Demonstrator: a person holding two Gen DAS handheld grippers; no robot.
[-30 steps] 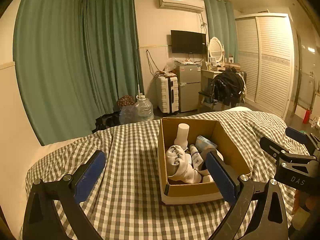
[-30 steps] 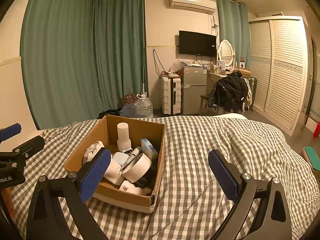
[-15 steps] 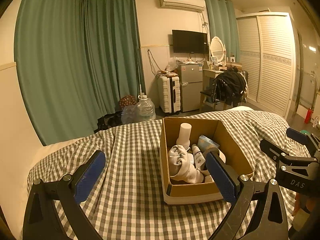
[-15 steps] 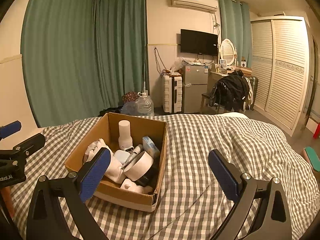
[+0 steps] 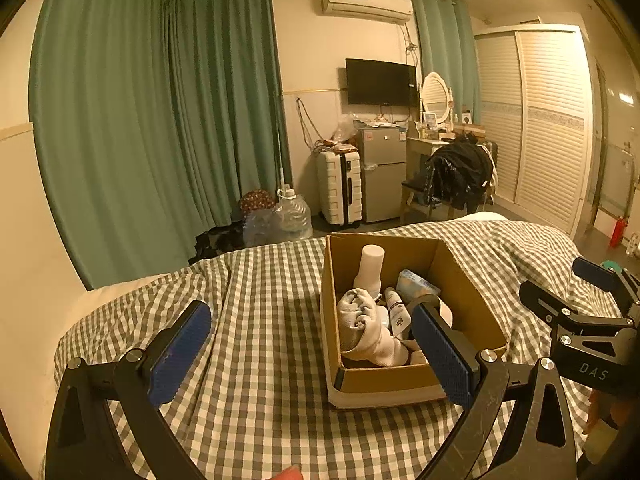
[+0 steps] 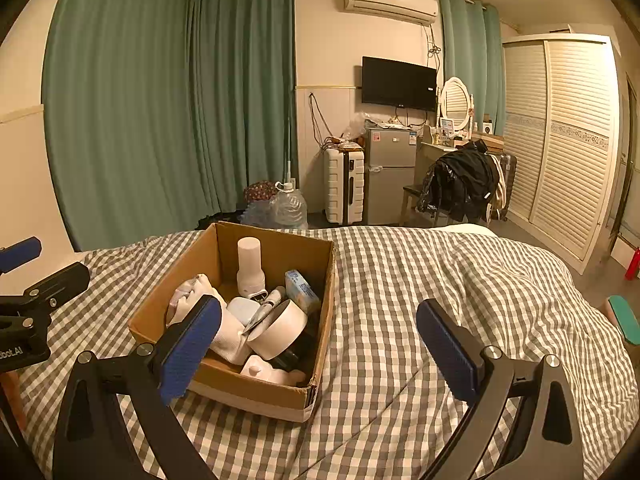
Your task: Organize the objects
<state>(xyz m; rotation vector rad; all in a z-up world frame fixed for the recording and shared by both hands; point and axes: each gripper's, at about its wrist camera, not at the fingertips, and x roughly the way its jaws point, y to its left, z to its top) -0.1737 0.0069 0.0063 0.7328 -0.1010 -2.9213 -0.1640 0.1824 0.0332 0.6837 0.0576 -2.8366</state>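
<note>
An open cardboard box [image 5: 472, 300] [image 6: 172, 280] sits on the checked bed. It holds a white bottle [image 5: 370, 270] [image 6: 249, 266], white socks [image 5: 366, 330] [image 6: 230, 338], a tube [image 5: 398, 312], a blue packet [image 5: 416, 286] [image 6: 302, 290] and a round white roll [image 6: 278, 328]. My left gripper [image 5: 310, 356] is open and empty, hovering over the bed just left of the box. My right gripper [image 6: 318, 354] is open and empty, over the box's right front corner. The right gripper also shows in the left wrist view [image 5: 580, 312], to the right of the box.
The checked bedspread [image 6: 440, 280] spreads to both sides of the box. Beyond the bed's far edge stand green curtains [image 5: 160, 120], water jugs [image 5: 290, 214], a white suitcase [image 5: 340, 186], a small fridge [image 5: 380, 174], a chair with a black jacket [image 5: 460, 172] and a slatted wardrobe [image 5: 532, 128].
Both views have shifted slightly, and the box sits a little farther right in each frame. Both grippers stay open and empty. The box contents have not moved.
</note>
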